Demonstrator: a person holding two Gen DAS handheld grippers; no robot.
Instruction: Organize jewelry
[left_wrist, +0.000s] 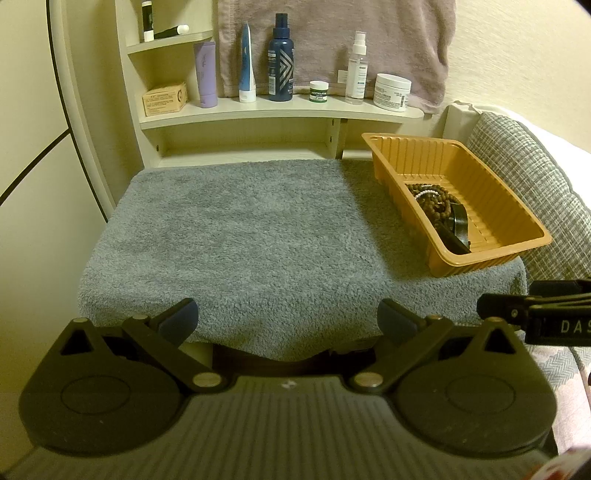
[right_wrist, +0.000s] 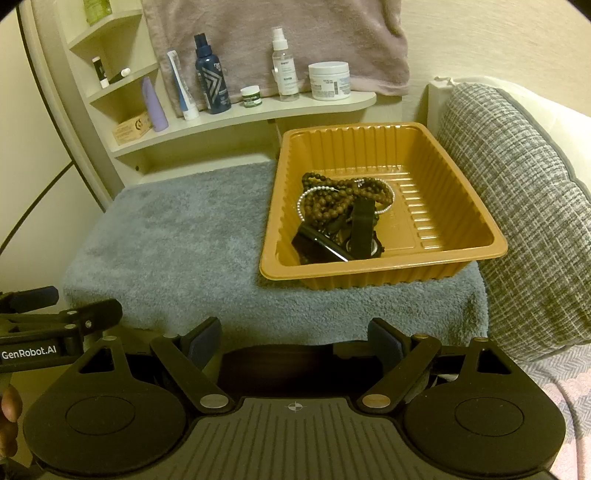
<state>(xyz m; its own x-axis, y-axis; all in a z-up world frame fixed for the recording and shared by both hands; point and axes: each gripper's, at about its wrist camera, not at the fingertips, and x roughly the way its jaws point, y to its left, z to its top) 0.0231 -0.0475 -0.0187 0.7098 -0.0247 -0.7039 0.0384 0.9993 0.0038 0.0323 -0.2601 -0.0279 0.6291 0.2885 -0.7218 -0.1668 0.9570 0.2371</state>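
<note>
Only the right wrist view looks straight into the orange tray (right_wrist: 384, 258): brown bead strands (right_wrist: 332, 206), a silver bead bracelet (right_wrist: 317, 190) and a black watch (right_wrist: 360, 232) piled at its near left. From the left wrist view the tray wall hides most of that. Both the left gripper (left_wrist: 288, 317) and right gripper (right_wrist: 295, 336) hang spread and empty over the near edge of the grey towel (left_wrist: 240, 229).

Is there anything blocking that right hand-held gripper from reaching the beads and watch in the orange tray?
Nothing visible does. The right hand-held gripper is open, with only bare grey towel and the orange tray's low near wall before the jewelry.
</note>
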